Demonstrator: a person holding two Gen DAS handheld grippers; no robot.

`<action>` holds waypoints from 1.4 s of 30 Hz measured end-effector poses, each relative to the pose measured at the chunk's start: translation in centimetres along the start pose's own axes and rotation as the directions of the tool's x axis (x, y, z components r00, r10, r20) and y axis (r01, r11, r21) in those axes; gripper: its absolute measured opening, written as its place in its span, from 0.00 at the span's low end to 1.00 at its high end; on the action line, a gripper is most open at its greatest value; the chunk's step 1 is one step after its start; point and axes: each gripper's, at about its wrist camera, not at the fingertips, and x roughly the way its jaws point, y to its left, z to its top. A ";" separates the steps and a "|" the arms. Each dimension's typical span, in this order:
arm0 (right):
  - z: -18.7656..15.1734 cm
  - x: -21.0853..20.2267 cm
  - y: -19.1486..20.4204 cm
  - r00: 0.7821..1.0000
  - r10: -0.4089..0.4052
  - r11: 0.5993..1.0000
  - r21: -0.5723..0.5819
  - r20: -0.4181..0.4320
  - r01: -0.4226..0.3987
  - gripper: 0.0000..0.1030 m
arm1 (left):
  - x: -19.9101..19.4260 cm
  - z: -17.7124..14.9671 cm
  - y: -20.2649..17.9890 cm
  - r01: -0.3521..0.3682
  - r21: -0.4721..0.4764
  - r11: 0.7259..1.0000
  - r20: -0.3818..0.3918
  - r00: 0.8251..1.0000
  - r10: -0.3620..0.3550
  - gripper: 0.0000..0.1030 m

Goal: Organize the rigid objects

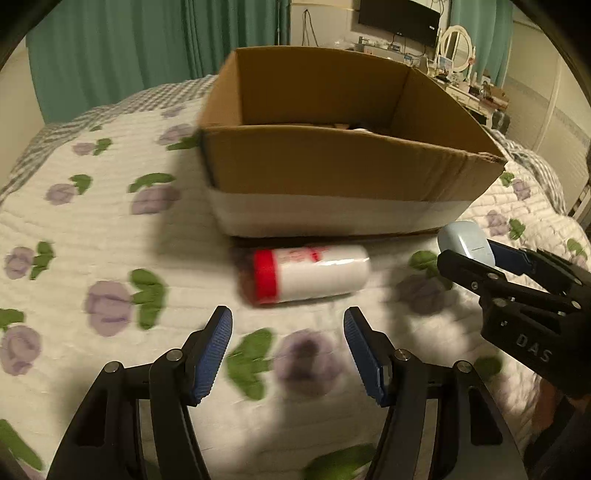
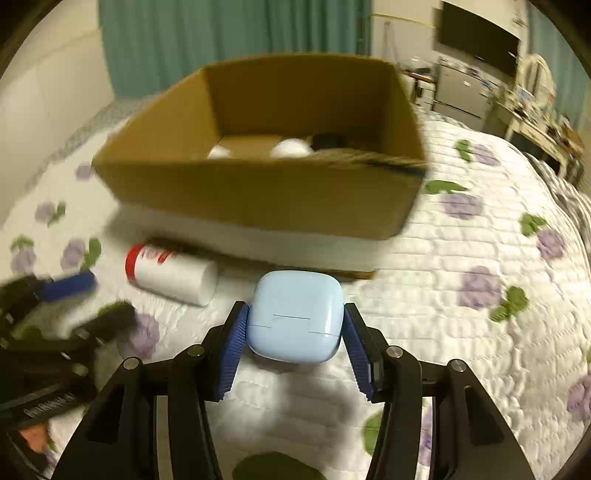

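Note:
A white bottle with a red cap (image 1: pixel 308 274) lies on its side on the floral quilt, just in front of the open cardboard box (image 1: pixel 332 166). My left gripper (image 1: pixel 288 325) is open and empty, a little short of the bottle. My right gripper (image 2: pixel 295 314) is shut on a light blue rounded case (image 2: pixel 294 314) and holds it above the quilt in front of the box (image 2: pixel 258 195). The case also shows in the left wrist view (image 1: pixel 467 242). The bottle lies left of the case in the right wrist view (image 2: pixel 171 273).
The box holds white rounded items (image 2: pixel 290 147) and something dark (image 2: pixel 328 140). The left gripper (image 2: pixel 70 299) shows blurred at the left of the right wrist view. A dresser with a mirror (image 1: pixel 456 44) and a TV (image 1: pixel 399 16) stand behind the bed.

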 end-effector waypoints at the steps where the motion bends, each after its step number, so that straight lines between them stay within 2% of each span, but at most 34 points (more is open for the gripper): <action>1: 0.1 -0.2 -0.4 1.000 -0.004 1.000 0.015 0.005 0.004 0.50 | 0.3 0.2 -0.4 0.009 -0.002 1.000 -0.005 1.000 -0.009 0.64; 8: 0.0 -0.9 -2.1 1.000 0.006 0.998 0.062 0.012 -0.007 0.50 | 2.3 1.4 -1.5 -0.015 -0.010 1.000 -0.022 1.000 0.014 0.64; 14: 0.1 -1.3 -2.1 1.000 0.016 0.996 0.082 0.015 -0.018 0.50 | 4.0 1.8 -1.6 -0.070 -0.027 0.997 -0.043 0.997 0.069 0.68; 19: 0.2 -1.3 -2.4 1.000 0.015 0.995 0.098 0.009 -0.016 0.50 | 4.9 1.9 -1.1 -0.060 -0.054 0.997 -0.061 0.997 0.057 0.70; 23: 0.2 -1.3 -2.3 1.000 0.015 0.995 0.099 0.008 -0.016 0.50 | 4.0 1.9 -0.6 -0.061 -0.060 0.996 -0.040 0.997 0.059 0.70; 31: 0.2 -1.3 -2.4 1.000 0.016 0.994 0.107 0.008 -0.017 0.50 | 2.9 2.7 0.7 -0.026 -0.141 0.990 -0.001 1.000 0.026 0.70; 33: 0.2 -1.3 -2.5 1.000 0.017 0.993 0.114 0.007 -0.018 0.50 | 3.2 3.1 0.6 -0.054 -0.158 0.986 -0.001 0.999 0.054 0.70; 37: 0.2 -1.1 -2.7 1.000 0.022 0.992 0.125 0.002 -0.022 0.50 | 3.9 4.2 0.8 -0.098 -0.248 0.964 0.006 0.995 0.103 0.75; 39: 0.2 -1.2 -2.7 1.000 0.022 0.992 0.126 0.002 -0.023 0.50 | 4.5 4.7 0.4 -0.131 -0.230 0.964 0.001 0.991 0.135 0.77; 42: 0.2 -1.2 -2.7 1.000 0.020 0.991 0.130 0.001 -0.020 0.50 | 4.3 4.3 0.5 -0.111 -0.196 0.974 -0.014 0.994 0.110 0.77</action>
